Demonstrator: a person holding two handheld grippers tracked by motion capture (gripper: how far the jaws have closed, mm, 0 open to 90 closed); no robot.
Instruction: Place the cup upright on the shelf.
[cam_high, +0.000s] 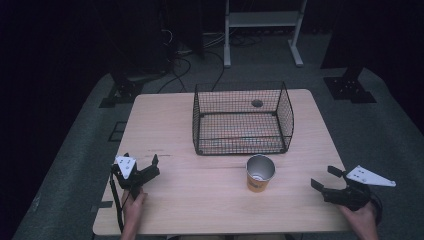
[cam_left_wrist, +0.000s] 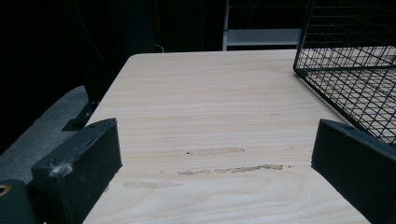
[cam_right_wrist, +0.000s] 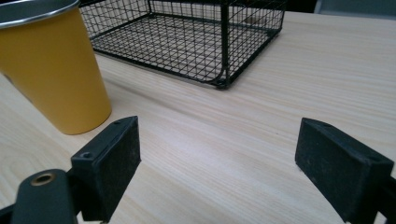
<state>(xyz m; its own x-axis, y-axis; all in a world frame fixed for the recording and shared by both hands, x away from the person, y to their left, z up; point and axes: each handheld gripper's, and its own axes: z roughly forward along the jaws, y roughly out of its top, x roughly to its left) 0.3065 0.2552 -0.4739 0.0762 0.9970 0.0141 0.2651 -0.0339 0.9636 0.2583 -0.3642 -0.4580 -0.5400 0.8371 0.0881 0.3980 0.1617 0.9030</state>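
The pale wood-grain surface (cam_high: 200, 200) is smooth, so the light cup (cam_high: 260, 173) could be tipped if struck off-centre. The wire-mesh basket (cam_high: 242, 119) is seen beyond both claws. The yellow tapered cup, metal-rimmed, stands forward-left of the wide right claw (cam_high: 325, 179); the left claw (cam_high: 142, 164) is spread wide, empty.

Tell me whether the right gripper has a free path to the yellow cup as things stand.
Probably yes. The right gripper is open and points toward the yellow cup, with only bare table between them. The wire basket stands behind the cup, out of the way, and the left gripper sits far off.
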